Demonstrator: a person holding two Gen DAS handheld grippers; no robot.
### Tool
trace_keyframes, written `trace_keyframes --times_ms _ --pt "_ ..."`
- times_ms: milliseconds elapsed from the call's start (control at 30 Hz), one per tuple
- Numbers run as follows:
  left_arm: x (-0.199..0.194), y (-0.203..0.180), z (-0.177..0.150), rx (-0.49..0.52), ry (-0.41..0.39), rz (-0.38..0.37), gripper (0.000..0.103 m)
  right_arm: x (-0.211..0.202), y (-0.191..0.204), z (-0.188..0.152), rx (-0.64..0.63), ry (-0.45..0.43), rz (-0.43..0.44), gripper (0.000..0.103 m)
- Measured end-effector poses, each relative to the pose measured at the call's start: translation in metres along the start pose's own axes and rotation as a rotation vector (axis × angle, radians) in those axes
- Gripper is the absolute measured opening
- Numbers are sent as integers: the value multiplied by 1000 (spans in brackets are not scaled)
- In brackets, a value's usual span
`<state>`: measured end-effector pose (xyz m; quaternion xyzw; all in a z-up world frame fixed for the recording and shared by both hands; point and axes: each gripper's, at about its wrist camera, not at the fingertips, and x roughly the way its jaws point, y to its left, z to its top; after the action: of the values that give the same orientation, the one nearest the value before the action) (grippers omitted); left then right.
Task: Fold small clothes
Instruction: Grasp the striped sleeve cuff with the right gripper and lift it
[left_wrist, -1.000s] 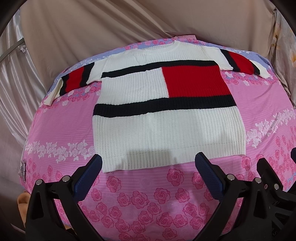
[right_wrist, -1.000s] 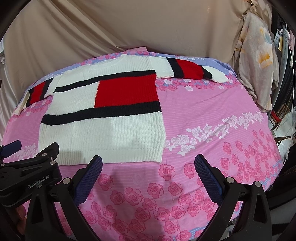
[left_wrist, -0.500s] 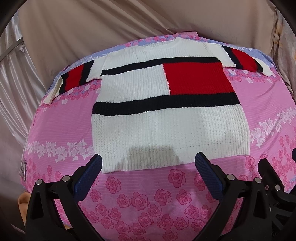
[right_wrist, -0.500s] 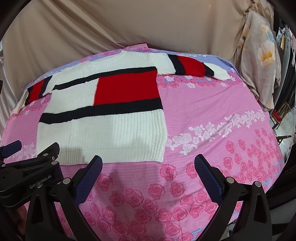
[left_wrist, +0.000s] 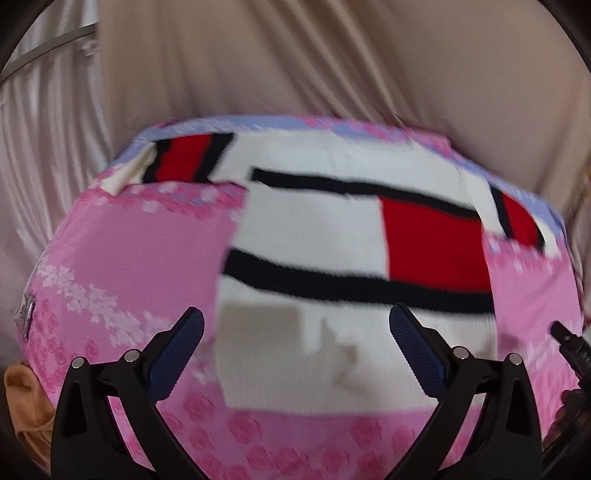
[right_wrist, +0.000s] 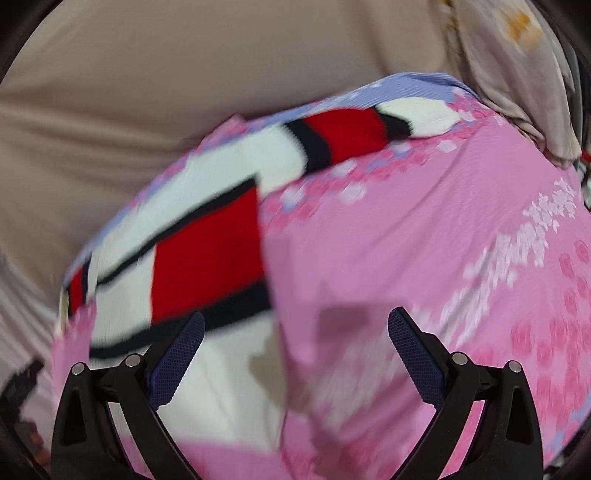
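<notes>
Two grippers hang over the bed, and neither has anything in it. The left gripper (left_wrist: 295, 347) has its jaws spread wide, poised above the near hem of the sweater (left_wrist: 332, 236), toward its left corner. The right gripper (right_wrist: 295, 347) is just as open, straddling the sweater's right edge where knit meets the pink bedsheet (right_wrist: 424, 229). The sweater lies flat and face up, both sleeves stretched out to the sides, which I'd say is how it was spread so the folds can start cleanly. No fold is made yet. Both views are smeared with motion blur, so fine details of the hem are hard to read.
</notes>
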<state>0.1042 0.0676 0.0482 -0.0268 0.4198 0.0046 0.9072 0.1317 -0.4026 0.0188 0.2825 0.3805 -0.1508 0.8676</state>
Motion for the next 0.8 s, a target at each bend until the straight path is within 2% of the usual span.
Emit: trace_keyframes --times_ms 100,167,300,500,533,600,633,667,700,733,800 --pt "12 24 20 -106 -18 49 98 33 -41 60 96 -64 44 98" --pt "25 30 26 -136 -12 83 98 57 -61 91 129 -94 44 98" --pt "54 20 20 -114 19 144 98 120 -96 143 203 -86 23 98" --pt "84 -15 3 -39 64 142 98 173 -119 175 279 -110 69 96" --pt "88 -19 2 -33 68 138 98 177 -121 179 288 -114 72 92" --pt "94 -27 -1 -24 75 131 98 187 -124 188 288 -129 86 74" --pt "98 -31 -2 -22 79 126 98 189 -124 191 287 -133 90 55" --pt "102 -34 -3 -18 85 124 98 191 -123 195 285 -137 90 42" --pt "105 -36 -4 -16 88 122 98 190 -120 202 285 -149 81 17" --pt "107 -37 -3 -15 89 121 98 185 -114 206 279 -169 71 10" --pt "110 -38 -2 -16 91 114 98 158 -72 219 189 -275 88 10"
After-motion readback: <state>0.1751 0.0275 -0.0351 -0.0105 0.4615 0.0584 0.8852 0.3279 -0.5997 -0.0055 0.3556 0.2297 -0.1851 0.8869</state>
